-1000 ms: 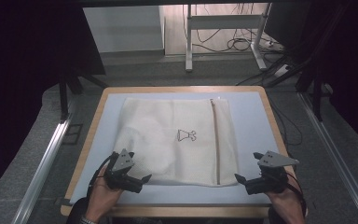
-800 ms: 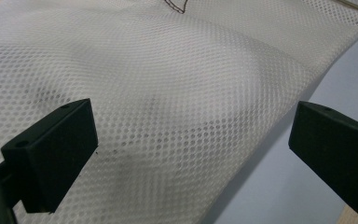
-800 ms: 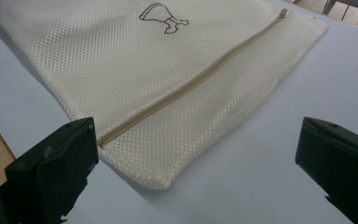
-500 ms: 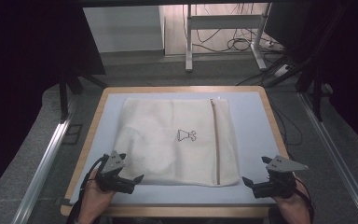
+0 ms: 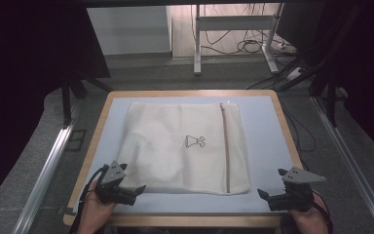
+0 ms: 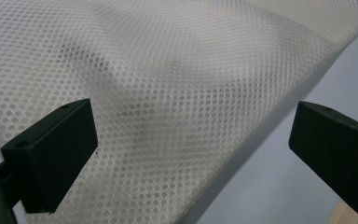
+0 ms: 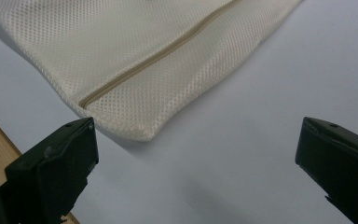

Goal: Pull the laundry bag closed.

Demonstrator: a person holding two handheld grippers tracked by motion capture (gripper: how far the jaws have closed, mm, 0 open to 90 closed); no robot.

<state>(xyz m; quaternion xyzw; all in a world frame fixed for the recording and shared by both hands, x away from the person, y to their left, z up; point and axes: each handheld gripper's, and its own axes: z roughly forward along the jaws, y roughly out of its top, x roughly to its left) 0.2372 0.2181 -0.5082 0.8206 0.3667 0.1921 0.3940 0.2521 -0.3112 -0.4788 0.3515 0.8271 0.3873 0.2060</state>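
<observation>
High view: white mesh laundry bag (image 5: pixel 187 146) flat mid-table on blue mat (image 5: pixel 268 141), zipper (image 5: pixel 225 146) running near-to-far toward bag's right side. Left gripper (image 5: pixel 139 189) at near-left corner, right gripper (image 5: pixel 262 193) just off near-right corner, prob. staged for a two-corner grab.

Left gripper view: jaws wide apart, nothing held, mesh lying between them w/ edge ahead.

Right gripper view: jaws wide apart, empty, over bare mat; bag corner & zipper end ahead-left, apart from jaws.
</observation>
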